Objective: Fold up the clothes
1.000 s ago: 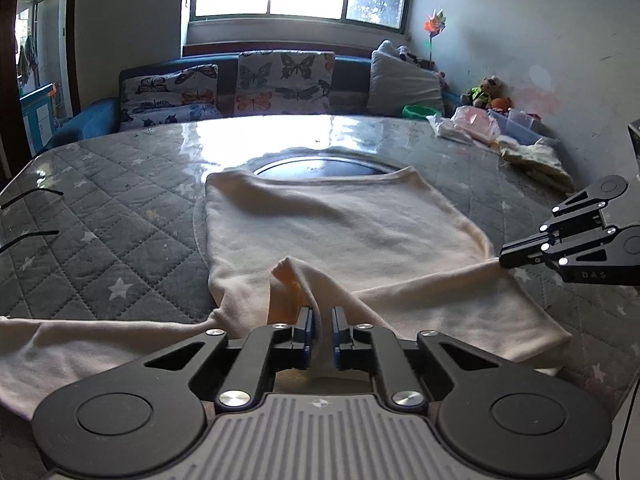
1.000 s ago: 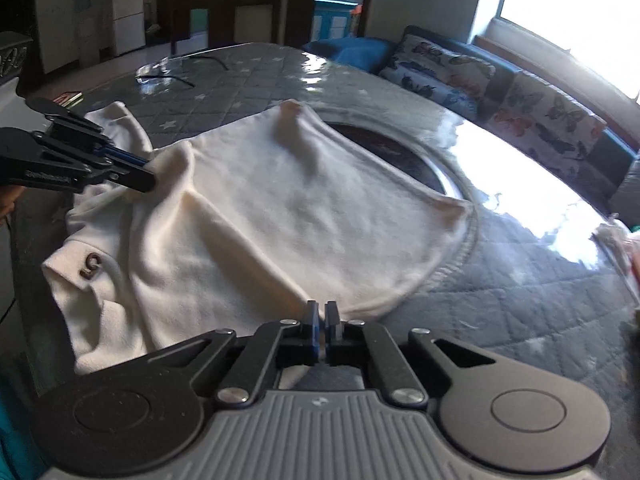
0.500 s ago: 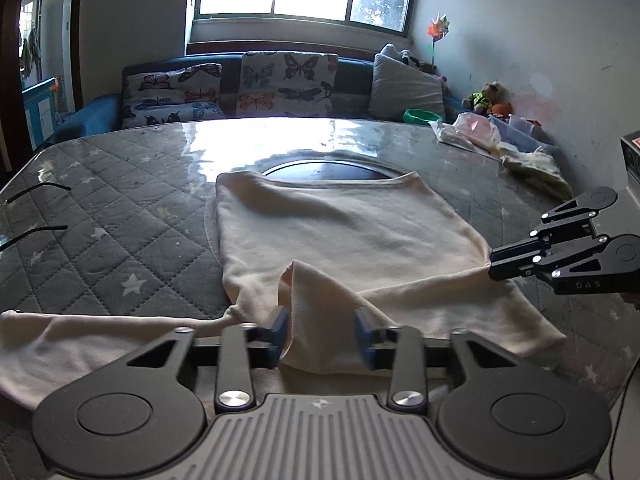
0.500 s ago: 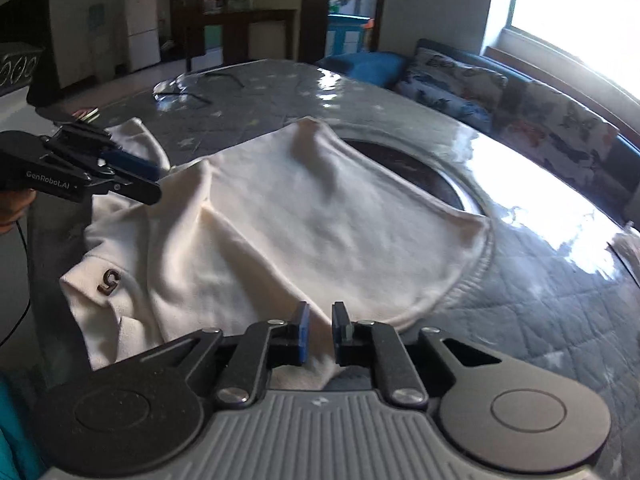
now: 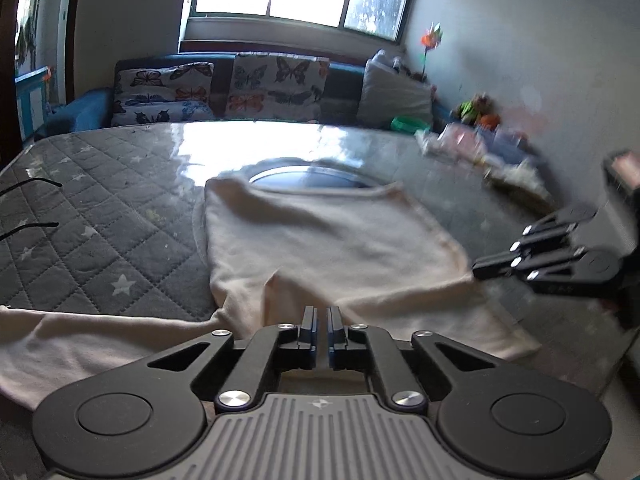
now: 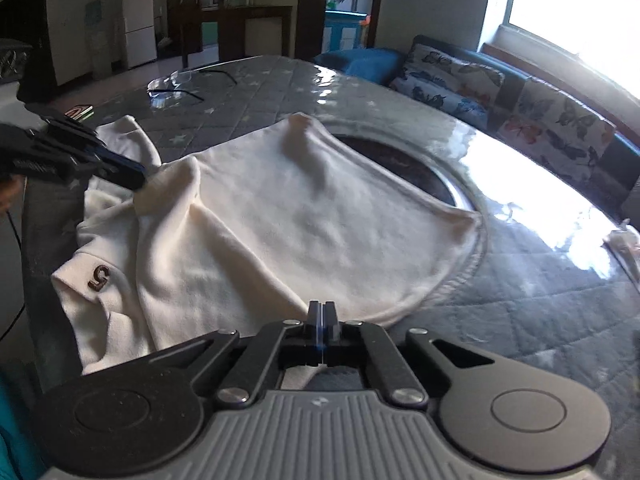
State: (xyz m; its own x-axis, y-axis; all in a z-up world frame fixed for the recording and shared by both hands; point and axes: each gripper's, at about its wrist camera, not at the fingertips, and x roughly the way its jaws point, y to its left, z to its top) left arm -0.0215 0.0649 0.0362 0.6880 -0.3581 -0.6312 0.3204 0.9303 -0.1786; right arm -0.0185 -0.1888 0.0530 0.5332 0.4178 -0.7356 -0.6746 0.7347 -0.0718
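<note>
A cream shirt point(image 5: 328, 248) lies spread on the grey quilted table point(image 5: 100, 216), its hem toward the window. It also shows in the right wrist view point(image 6: 288, 216), with a brown "5" badge point(image 6: 99, 278) on the near part. My left gripper point(image 5: 321, 318) is shut on a raised fold of the shirt at its near edge. My right gripper point(image 6: 321, 314) is shut on the shirt's near side edge. Each gripper shows in the other's view: the right one point(image 5: 480, 270) at the shirt's right edge, the left one point(image 6: 136, 178) at its left.
A round dark inset point(image 5: 308, 174) sits in the table under the shirt's far hem. Black cables point(image 5: 32, 204) lie at the table's left. A sofa with butterfly cushions point(image 5: 276, 88) stands behind. Bags and toys point(image 5: 476, 140) clutter the far right corner.
Both grippers opened half a second ago and have closed again on the shirt. The cloth now lies lower and flatter in front of the left gripper.
</note>
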